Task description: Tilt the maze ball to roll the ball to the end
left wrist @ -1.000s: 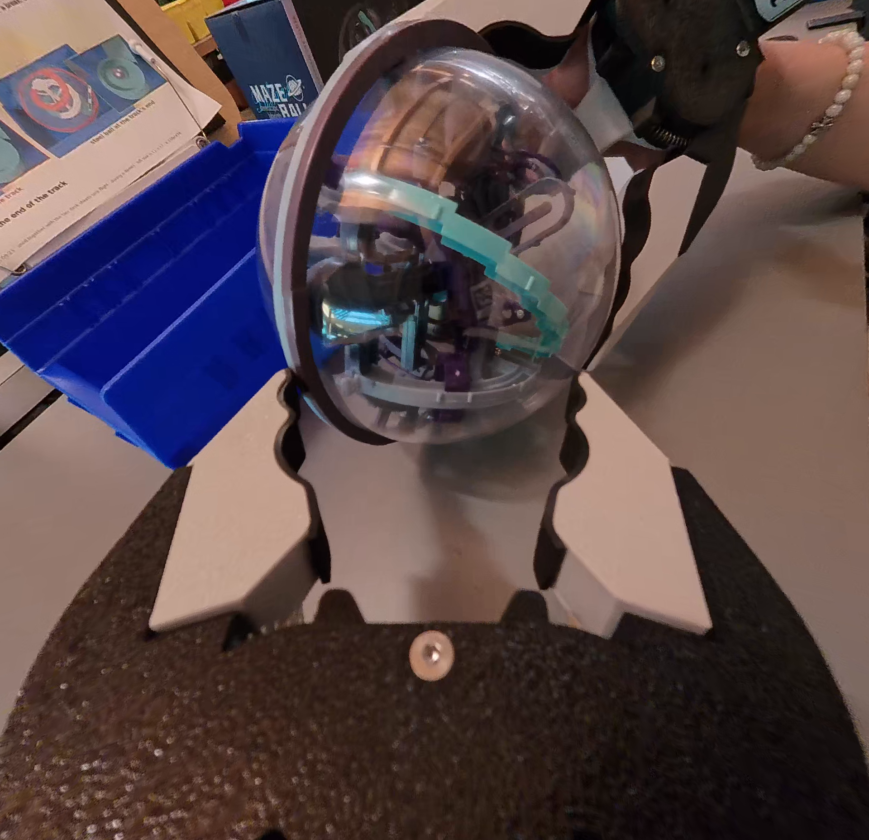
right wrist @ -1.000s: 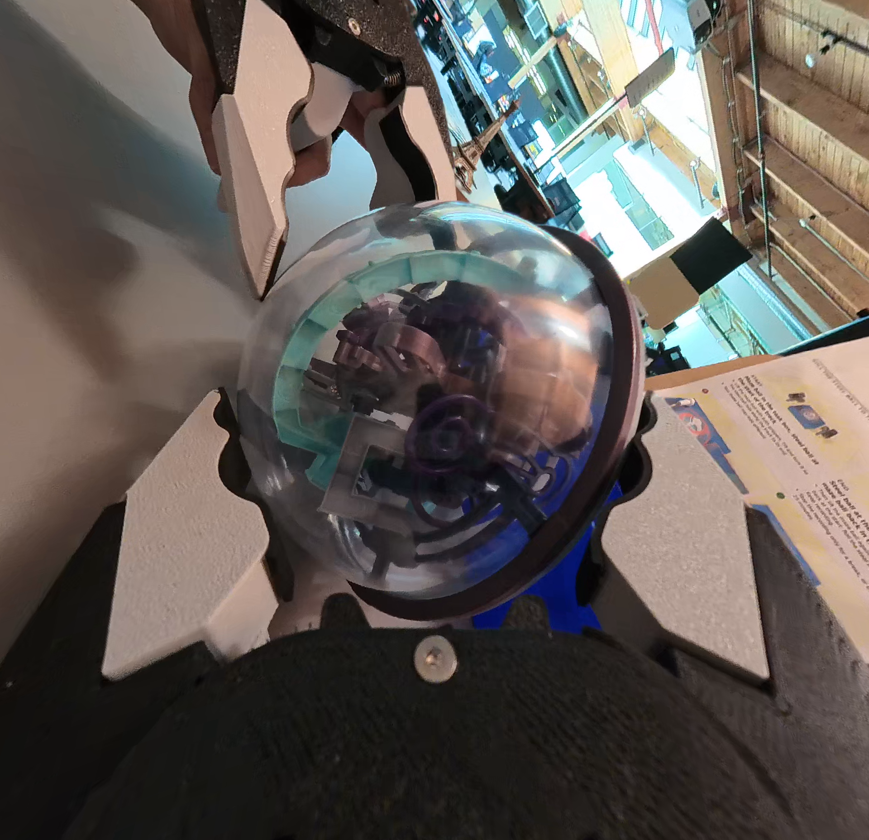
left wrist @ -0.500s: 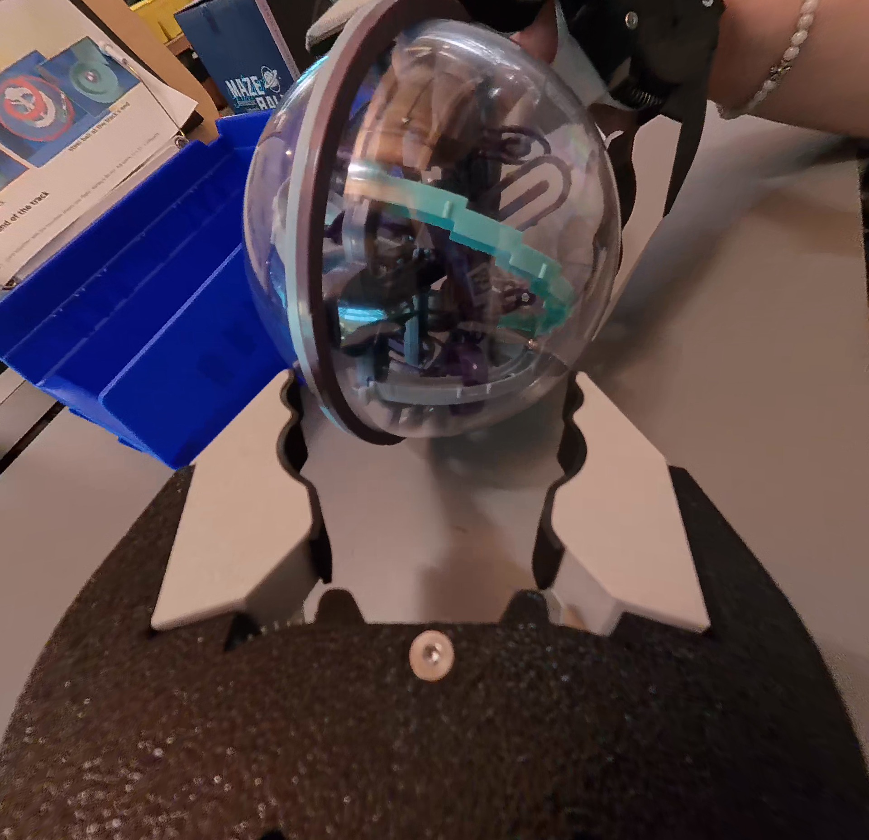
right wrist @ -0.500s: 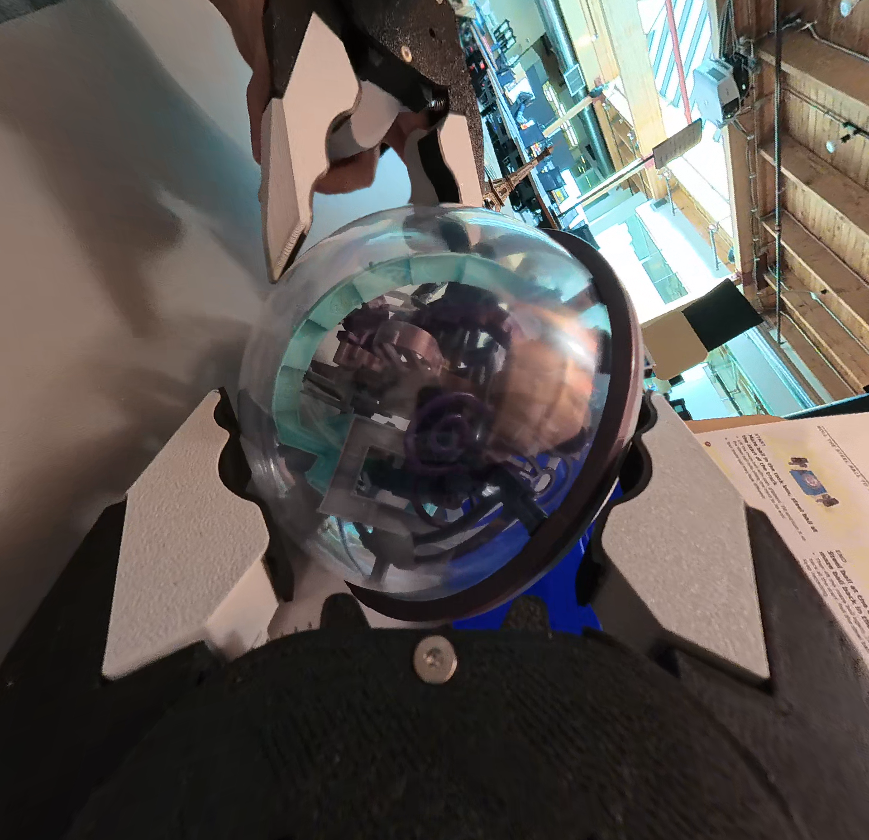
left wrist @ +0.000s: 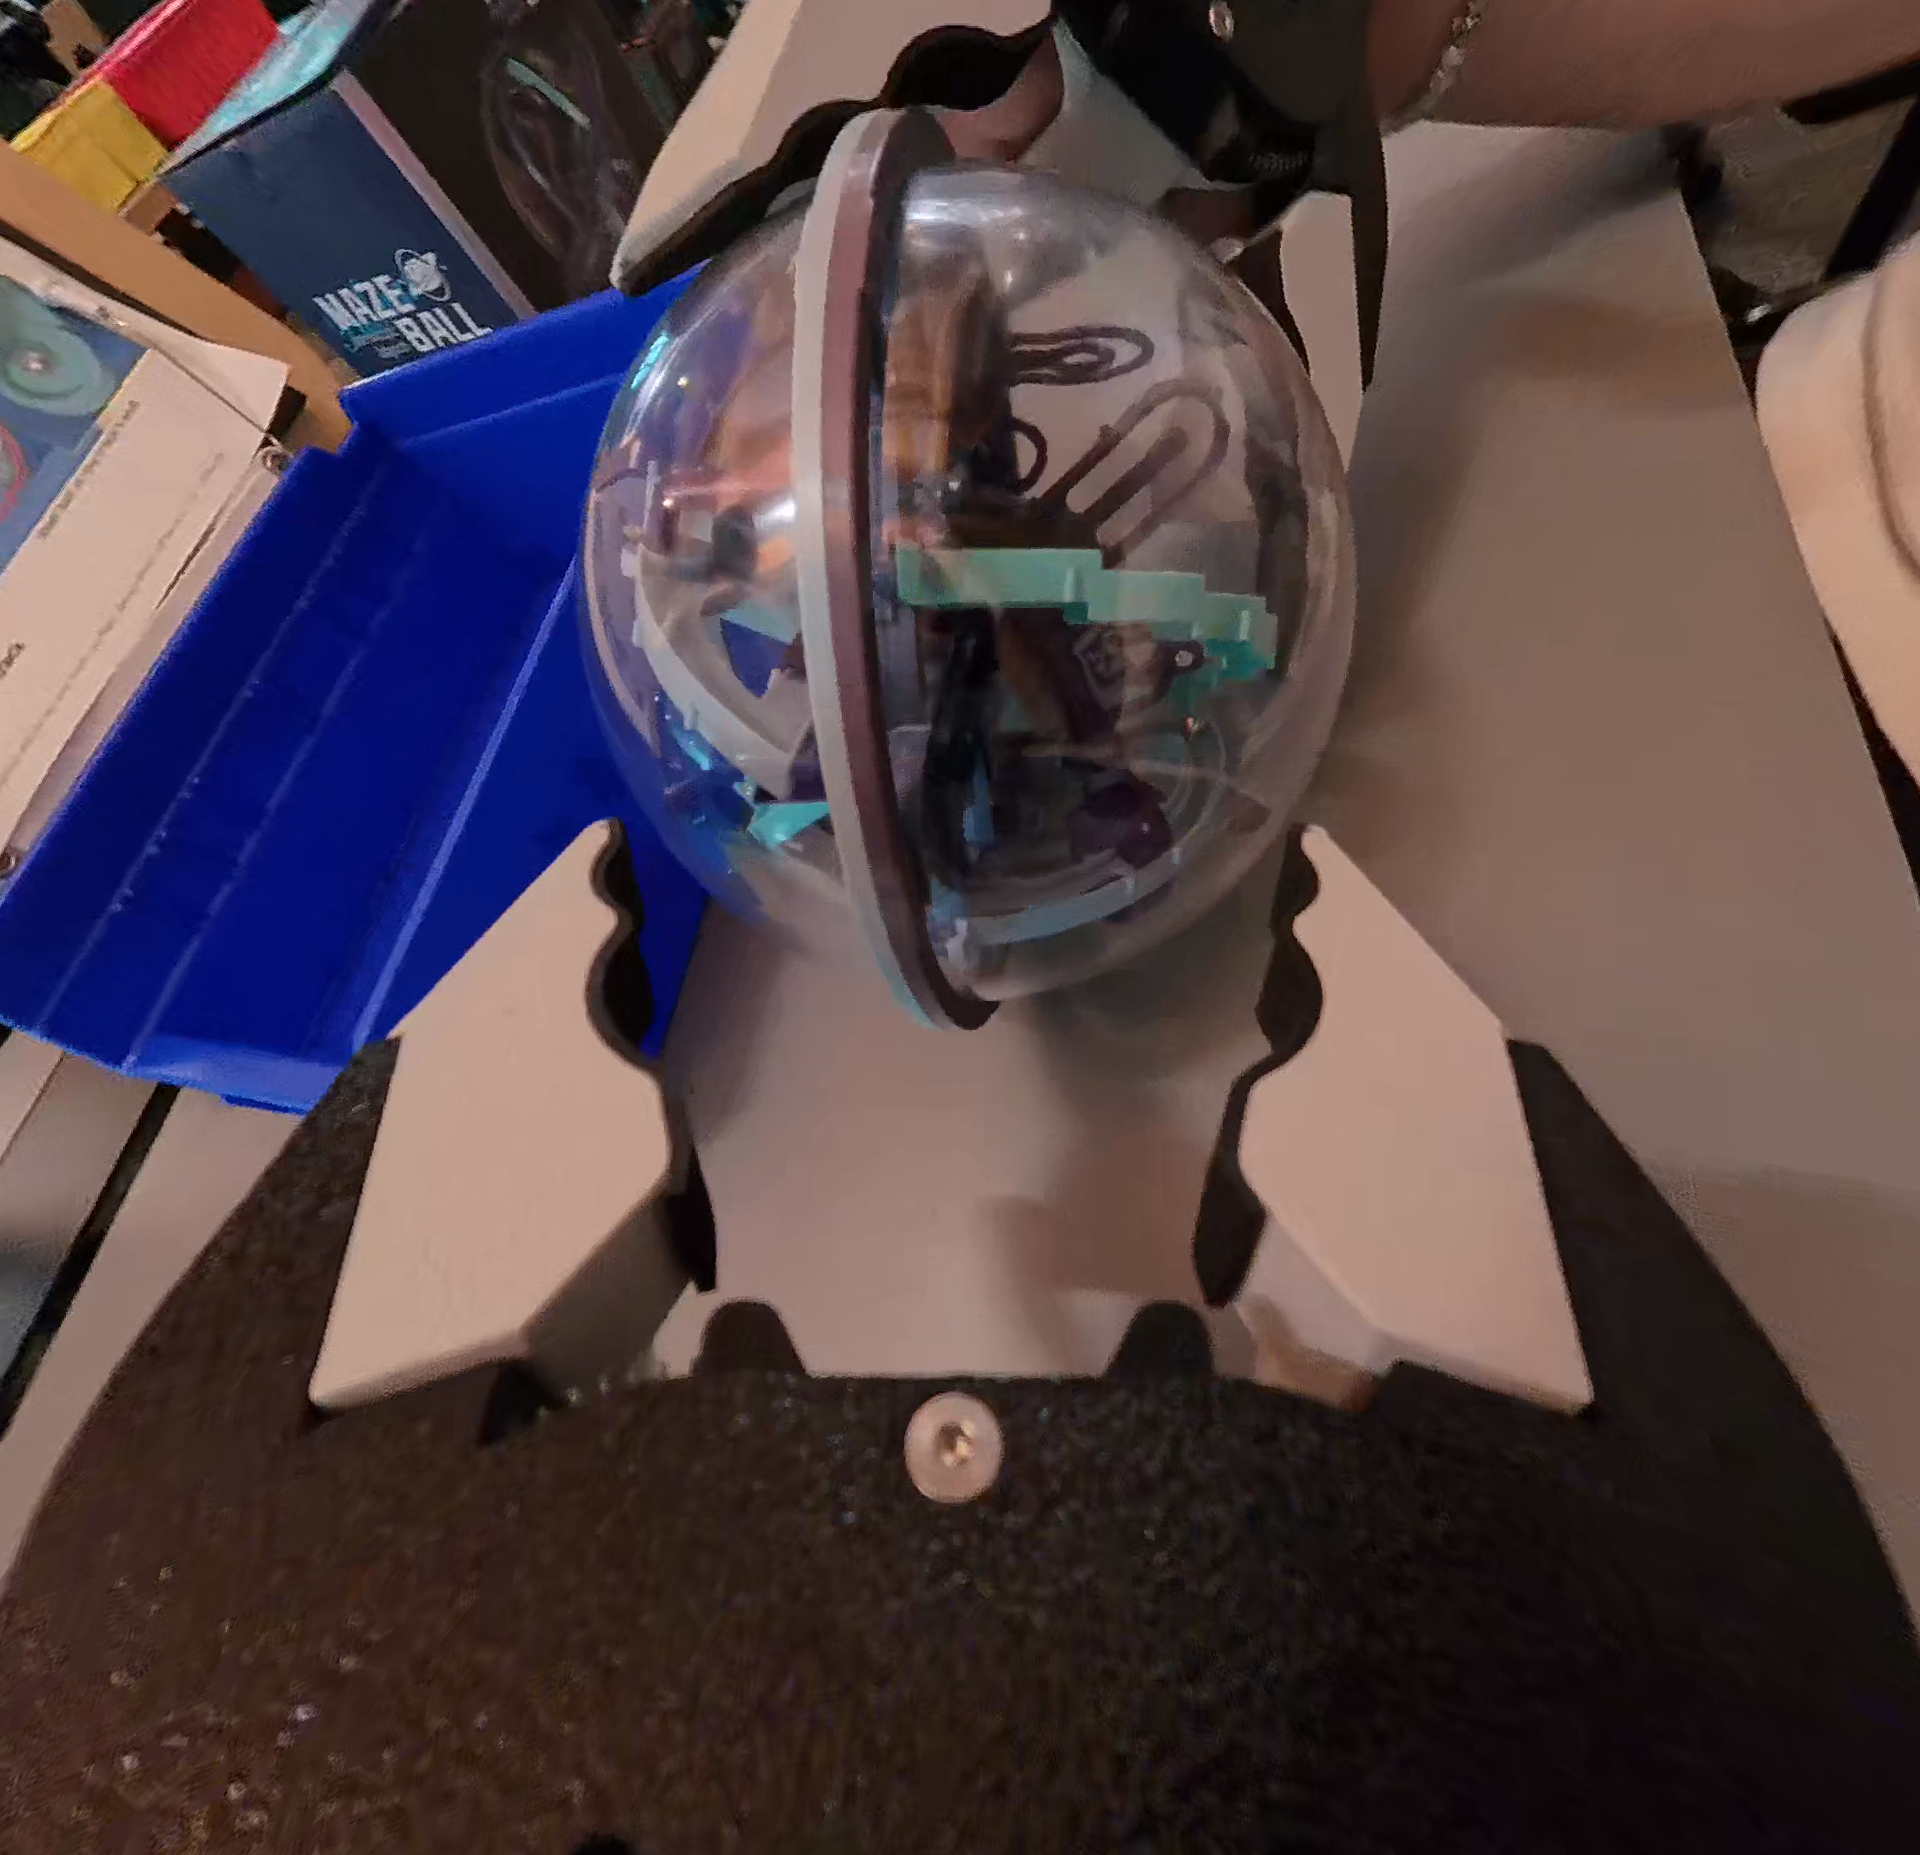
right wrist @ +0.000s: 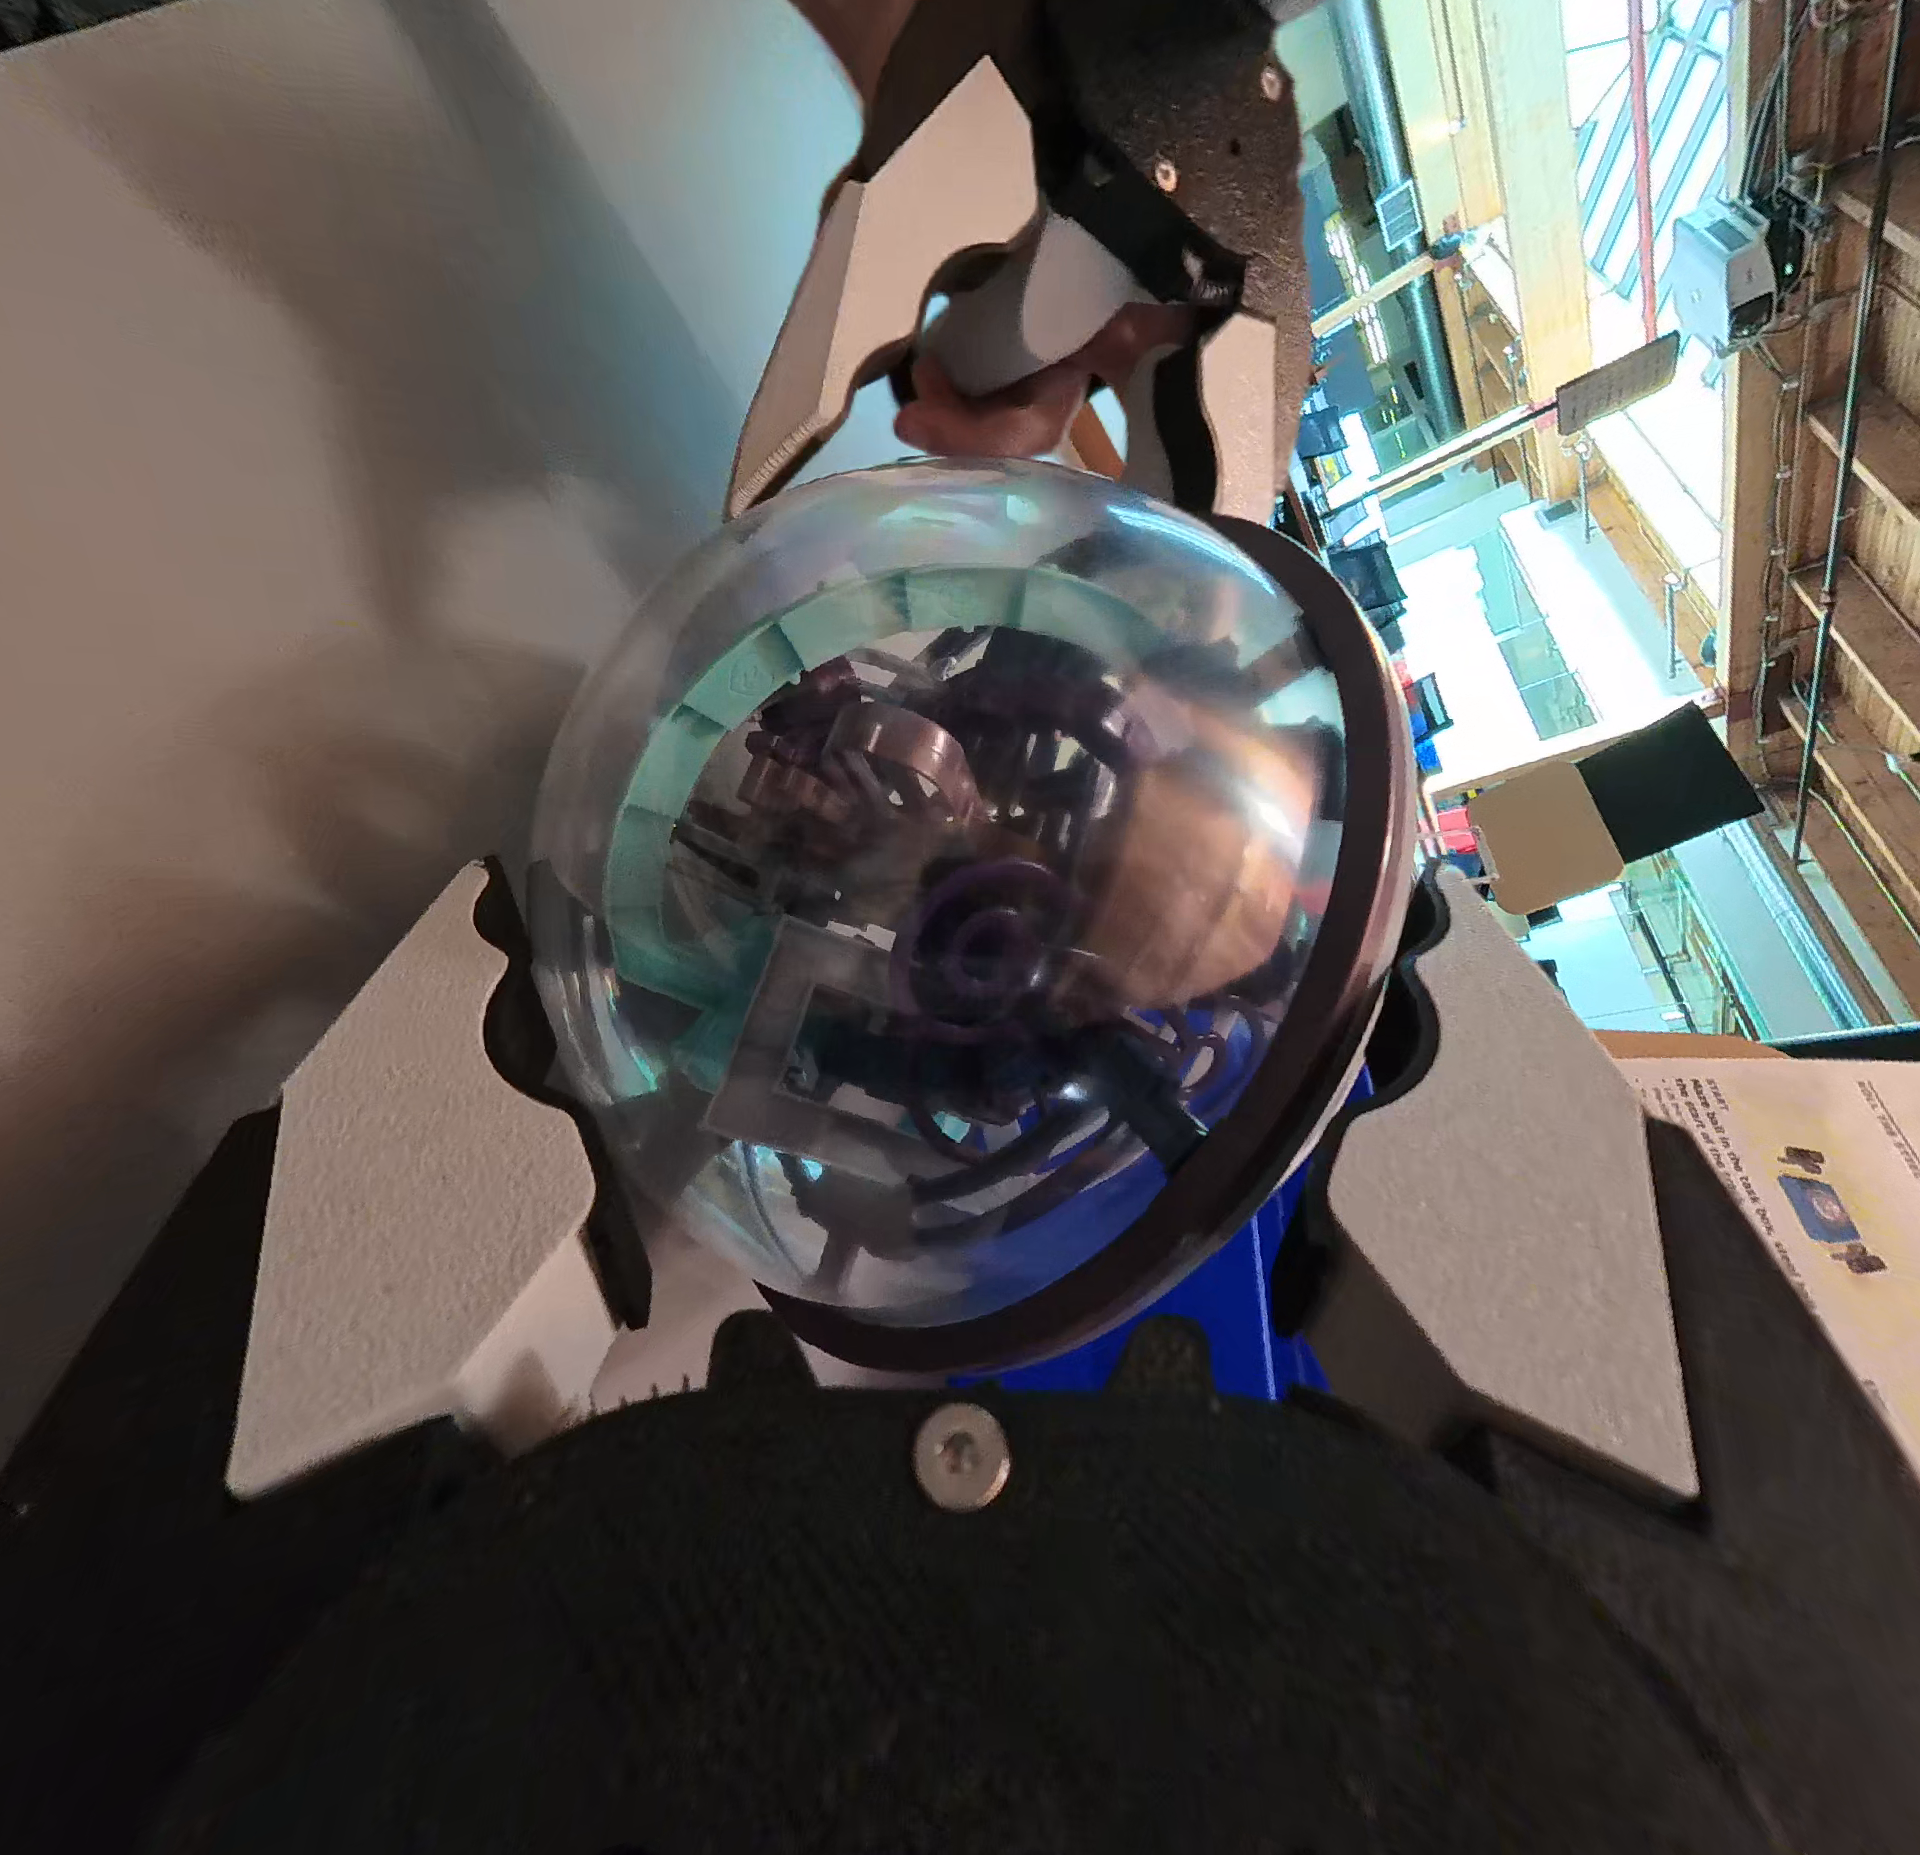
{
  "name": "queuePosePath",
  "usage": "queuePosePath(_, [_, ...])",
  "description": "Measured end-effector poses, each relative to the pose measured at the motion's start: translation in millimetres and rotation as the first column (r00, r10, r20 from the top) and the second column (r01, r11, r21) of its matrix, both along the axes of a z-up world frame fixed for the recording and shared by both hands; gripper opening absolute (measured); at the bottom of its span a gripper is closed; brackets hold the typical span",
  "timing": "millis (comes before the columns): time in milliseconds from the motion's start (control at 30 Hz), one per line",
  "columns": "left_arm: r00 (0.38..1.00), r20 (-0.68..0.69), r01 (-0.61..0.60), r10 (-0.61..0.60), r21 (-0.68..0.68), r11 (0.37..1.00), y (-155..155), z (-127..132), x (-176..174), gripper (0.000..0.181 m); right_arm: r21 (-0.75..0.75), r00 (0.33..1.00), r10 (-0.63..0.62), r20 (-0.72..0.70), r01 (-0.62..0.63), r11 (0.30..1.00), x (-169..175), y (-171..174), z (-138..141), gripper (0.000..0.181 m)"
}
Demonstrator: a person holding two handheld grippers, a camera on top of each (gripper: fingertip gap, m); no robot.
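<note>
The maze ball (left wrist: 1039, 610) is a clear sphere with a dark rim band, teal steps and purple tracks inside. It is held in the air between both grippers, above the grey table (left wrist: 1558, 766). My left gripper (left wrist: 951, 870) pinches its near lower side at the fingertips. My right gripper (left wrist: 997, 247) grips the far upper side. In the right wrist view the ball (right wrist: 935, 870) sits deep between my right gripper's (right wrist: 961, 875) fingers, rim band against the right finger. The left gripper (right wrist: 987, 486) touches the ball's far top. I cannot pick out the small ball inside.
A blue bin (left wrist: 312, 714) lies left of the ball, with a dark game box (left wrist: 416, 195) behind it. A printed sheet (left wrist: 94, 517) lies at far left. Red and yellow bins (left wrist: 177, 60) stand at the back. A white object (left wrist: 1849, 455) is at the right edge.
The ball has been turned: its rim band moved from the left side to near the middle in the left wrist view. The left gripper shifted rightward in the right wrist view.
</note>
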State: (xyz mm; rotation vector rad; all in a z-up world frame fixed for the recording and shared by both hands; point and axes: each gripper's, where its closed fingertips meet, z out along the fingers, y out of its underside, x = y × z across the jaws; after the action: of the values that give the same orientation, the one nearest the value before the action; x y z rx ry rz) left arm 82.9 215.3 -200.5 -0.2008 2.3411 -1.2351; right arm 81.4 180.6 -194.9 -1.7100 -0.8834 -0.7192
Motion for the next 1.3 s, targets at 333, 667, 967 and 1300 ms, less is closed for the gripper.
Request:
queuePosePath(333, [0.996,0.033,0.077,-0.082,0.131,0.988,-8.8,-10.9,12.2,0.141,-0.014,0.999,0.022,-0.035,-0.022,1.000,0.4,5.2,1.8,0.158])
queuePosePath(667, [1.000,0.014,-0.009,0.007,0.124,0.992,-5.0,-18.4,19.1,0.135,-0.018,0.994,0.005,-0.109,-0.008,1.000,5.6,8.8,3.7,0.158])
queuePosePath(967, [0.997,0.012,-0.083,0.082,0.093,0.992,-10.1,-18.0,21.5,0.135,-0.018,0.945,-0.175,-0.276,0.177,0.984,29.5,-4.7,-9.4,0.157])
queuePosePath(1300, [0.990,0.003,-0.140,0.140,0.078,0.987,-18.4,-19.8,26.3,0.136,-0.026,0.893,-0.311,-0.324,0.320,0.947,41.1,-16.6,-18.8,0.156])
